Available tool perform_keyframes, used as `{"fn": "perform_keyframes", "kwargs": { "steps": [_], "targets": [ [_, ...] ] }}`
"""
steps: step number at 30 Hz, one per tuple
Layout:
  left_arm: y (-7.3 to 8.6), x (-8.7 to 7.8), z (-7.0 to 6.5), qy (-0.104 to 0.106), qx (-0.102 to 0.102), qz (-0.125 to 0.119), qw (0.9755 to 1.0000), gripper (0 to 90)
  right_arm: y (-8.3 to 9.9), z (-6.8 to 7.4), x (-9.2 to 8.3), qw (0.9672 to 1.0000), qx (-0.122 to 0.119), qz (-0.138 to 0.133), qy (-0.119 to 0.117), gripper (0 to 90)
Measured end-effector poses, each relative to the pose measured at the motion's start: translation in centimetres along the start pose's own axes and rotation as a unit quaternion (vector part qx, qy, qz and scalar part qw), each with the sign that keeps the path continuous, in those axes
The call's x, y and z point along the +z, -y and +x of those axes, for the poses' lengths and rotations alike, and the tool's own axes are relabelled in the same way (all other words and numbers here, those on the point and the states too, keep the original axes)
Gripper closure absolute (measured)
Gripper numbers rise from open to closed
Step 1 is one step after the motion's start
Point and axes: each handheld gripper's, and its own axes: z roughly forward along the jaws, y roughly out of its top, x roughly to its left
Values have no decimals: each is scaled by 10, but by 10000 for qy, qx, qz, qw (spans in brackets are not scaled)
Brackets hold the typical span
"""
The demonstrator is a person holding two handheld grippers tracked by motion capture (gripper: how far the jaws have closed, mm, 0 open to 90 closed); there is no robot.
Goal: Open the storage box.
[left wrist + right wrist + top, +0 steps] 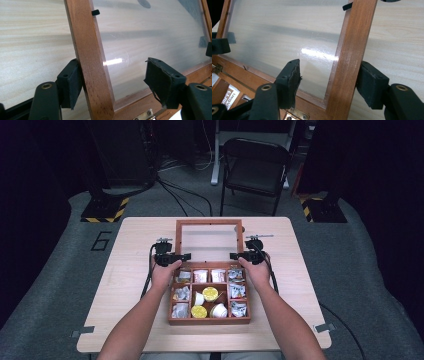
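Observation:
A wooden compartment box [209,321] sits mid-table with its lid [209,222], a wood frame around a clear pane, swung open behind it. My left gripper [172,256] straddles the lid's left side rail [90,62]. In the left gripper view the left gripper [116,80] has its outer pad [73,80] against the rail and its other pad well off it, over the pane. My right gripper [240,256] straddles the right side rail [352,50]. The right gripper [329,82] has jaws standing apart, one pad [290,80] clear of the wood. Neither grips the rail.
The box compartments hold several sachets [238,308] and small yellow-lidded cups [210,293]. Brass hinges [298,113] join lid and box. Bare tabletop [135,285] lies on both sides. A black folding chair [255,167] stands beyond the table's far edge.

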Motion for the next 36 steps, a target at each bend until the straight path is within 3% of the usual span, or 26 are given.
{"fn": "perform_keyframes", "kwargs": {
  "steps": [22,34,36],
  "targets": [
    [3,7,6,110,-254,194,9994,265,3,0,6,9992,322,233,53,339],
    [3,9,7,49,-302,291,9991,243,3,-4,7,9991,247,342,21,344],
    [4,10,7,39,-323,296,9990,238,3,-4,8,9987,322,383,37,343]
  ]
}}
